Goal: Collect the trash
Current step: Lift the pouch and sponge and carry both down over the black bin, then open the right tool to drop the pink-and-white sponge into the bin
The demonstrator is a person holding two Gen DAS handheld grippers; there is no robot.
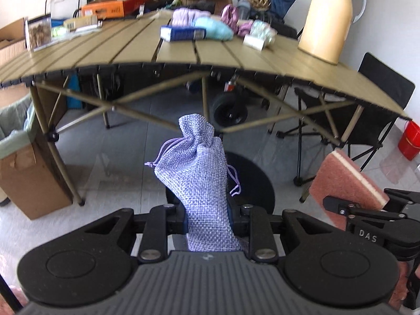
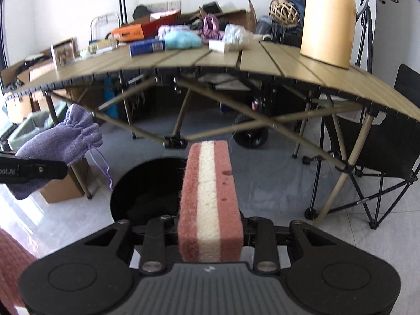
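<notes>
"DAS" on right tongs (image 1: 367, 211)

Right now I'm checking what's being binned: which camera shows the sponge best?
The right wrist view: the sponge stands centred in the right gripper, its pink outer layers and white core plain. The left wrist view catches only a broad pink face and pale edge at the right margin.

Each black gripper (image 1: 208, 220) has round side pads, silver screws, a ribbed grey centre and white lettering.

Slatted folding table (image 1: 183, 55), tiled floor (image 1: 126, 183)
</notes>
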